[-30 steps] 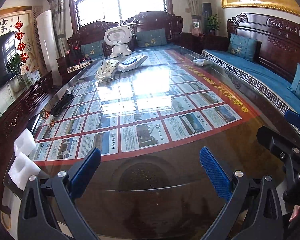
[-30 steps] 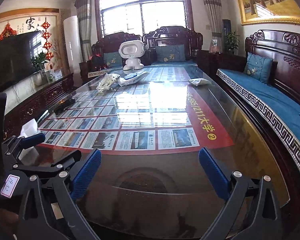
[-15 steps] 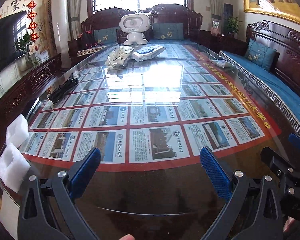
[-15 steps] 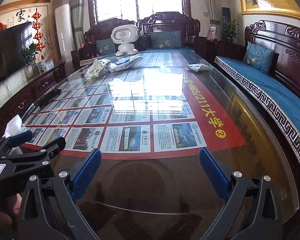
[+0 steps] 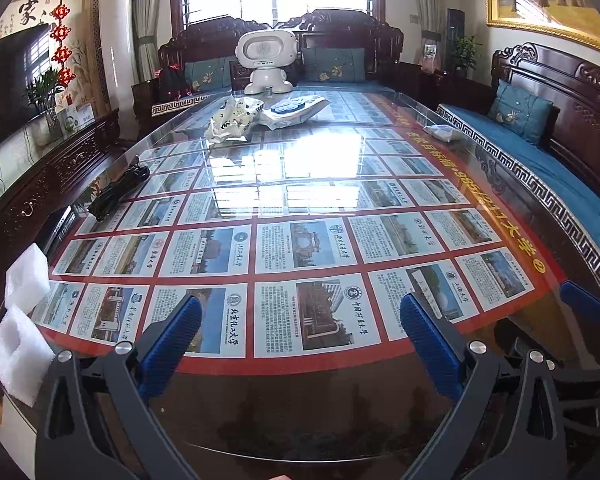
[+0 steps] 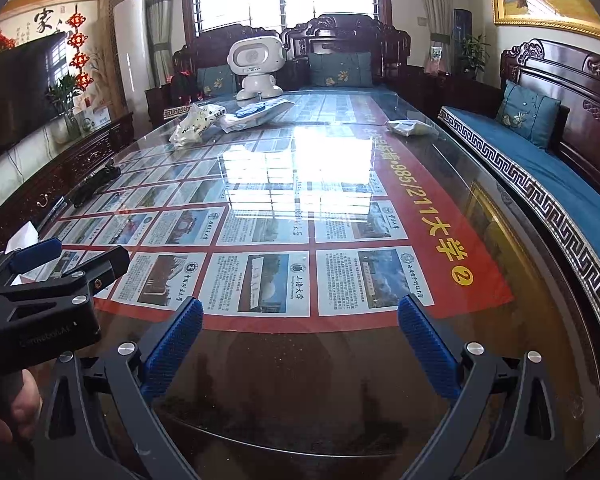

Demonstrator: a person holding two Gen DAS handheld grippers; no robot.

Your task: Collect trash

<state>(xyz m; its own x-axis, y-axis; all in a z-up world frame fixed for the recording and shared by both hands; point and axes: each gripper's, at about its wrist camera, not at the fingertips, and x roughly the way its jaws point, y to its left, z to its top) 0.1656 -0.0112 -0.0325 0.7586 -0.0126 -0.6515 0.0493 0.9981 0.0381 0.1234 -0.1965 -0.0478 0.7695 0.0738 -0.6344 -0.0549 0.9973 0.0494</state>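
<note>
Left tool: fingers wide apart, empty, above the counter. Right tool: same. Trash: two foam blocks at left edge; one crumpled bag, one flat packet, one wrapper at far end. Change: both tools have advanced over the counter.

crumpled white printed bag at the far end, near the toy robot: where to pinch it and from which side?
Pinch the raised crumpled fold on top of the white printed bag, coming from the near side and above. It lies slumped on the glass table with upstanding creases, and the blue-and-white packet crowds its right side. Both the left gripper and right gripper are open.
</note>
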